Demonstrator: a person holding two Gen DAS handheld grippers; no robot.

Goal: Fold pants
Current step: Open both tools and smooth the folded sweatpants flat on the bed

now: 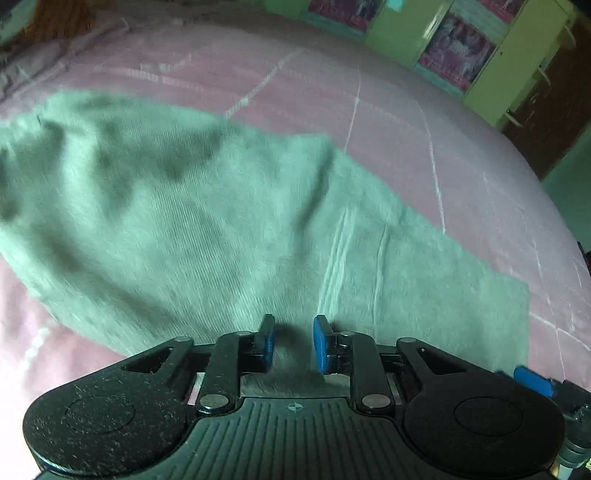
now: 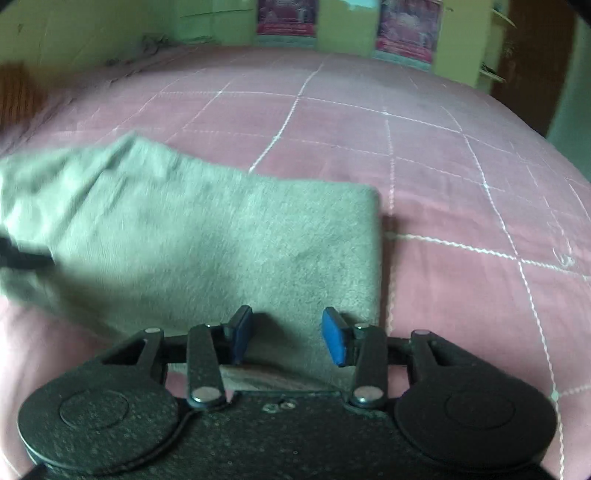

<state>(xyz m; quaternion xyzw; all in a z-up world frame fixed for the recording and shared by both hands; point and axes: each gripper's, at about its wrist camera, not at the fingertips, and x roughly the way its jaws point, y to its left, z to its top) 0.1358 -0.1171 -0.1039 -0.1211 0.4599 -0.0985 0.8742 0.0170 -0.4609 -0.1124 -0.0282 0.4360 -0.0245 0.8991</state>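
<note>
Left wrist view: left tongs (image 1: pixel 293 341) pinch the green pants (image 1: pixel 184 221); right tongs (image 2: pixel 287 338) straddle them open. Lift both edges evenly.

1. You have one pair of green pants (image 1: pixel 192 221) lying near you.
2. You hold two grippers: left gripper (image 1: pixel 293 341), right gripper (image 2: pixel 288 336).
3. One pink bedspread (image 2: pixel 424 155) lies underneath.
4. Two posters (image 2: pixel 288 16) hang far off.
</note>
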